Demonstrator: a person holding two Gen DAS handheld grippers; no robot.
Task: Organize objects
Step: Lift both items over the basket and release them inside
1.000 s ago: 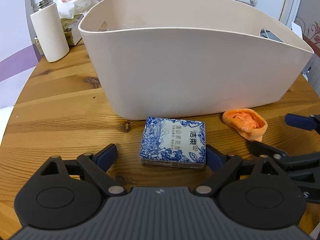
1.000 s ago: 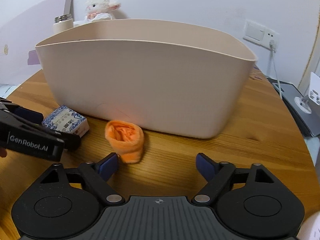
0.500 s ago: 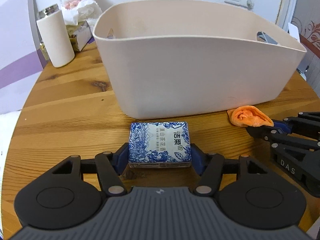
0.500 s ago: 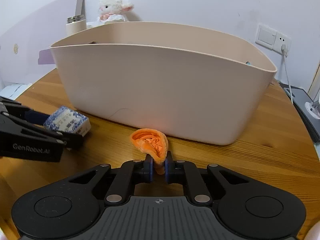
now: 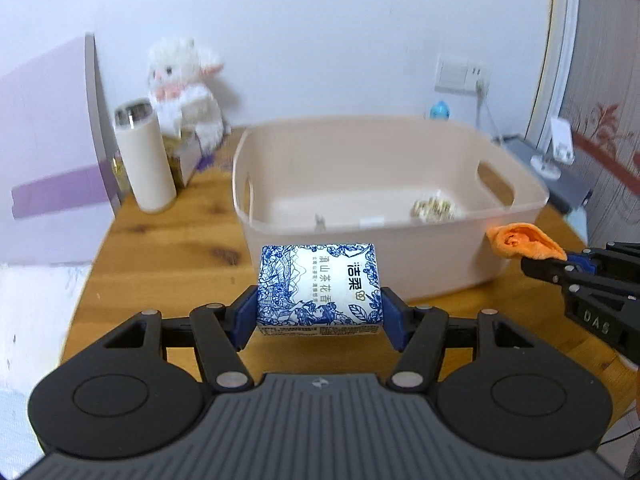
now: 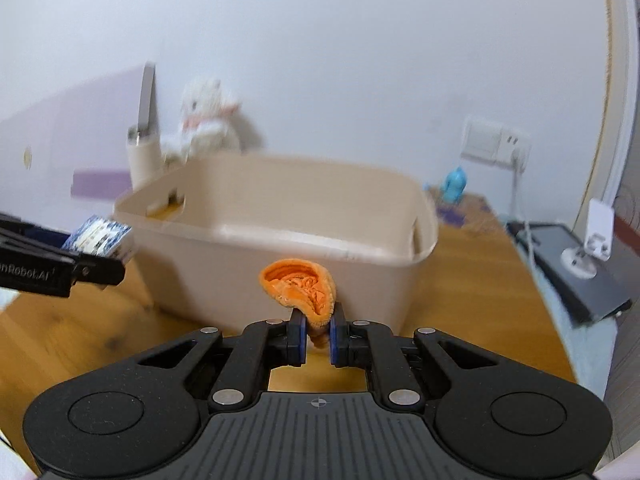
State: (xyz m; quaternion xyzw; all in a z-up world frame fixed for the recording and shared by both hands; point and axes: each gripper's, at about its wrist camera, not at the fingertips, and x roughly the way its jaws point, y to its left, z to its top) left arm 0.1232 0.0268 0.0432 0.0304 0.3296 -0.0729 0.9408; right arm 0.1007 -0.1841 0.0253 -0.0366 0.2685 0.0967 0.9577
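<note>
My left gripper [image 5: 318, 316] is shut on a blue-and-white tissue pack [image 5: 318, 286] and holds it in the air in front of the beige plastic bin [image 5: 400, 256]. My right gripper [image 6: 318, 338] is shut on an orange rolled cloth [image 6: 300, 290] and holds it up before the bin's near wall [image 6: 248, 276]. The cloth [image 5: 524, 242] and right gripper [image 5: 576, 276] also show at the right of the left wrist view. The tissue pack [image 6: 100, 238] and left gripper show at the left of the right wrist view. A few small items lie inside the bin [image 5: 434, 210].
A white tumbler [image 5: 144, 156] and a white plush toy [image 5: 184, 92] stand at the back left of the wooden table [image 5: 160, 264]. A small blue figure [image 6: 454, 184] sits behind the bin. A dark device [image 6: 576, 268] with a cable lies at the right.
Both grippers closed on their objects and lifted them off the table. The bin's inside has come into view from above.
</note>
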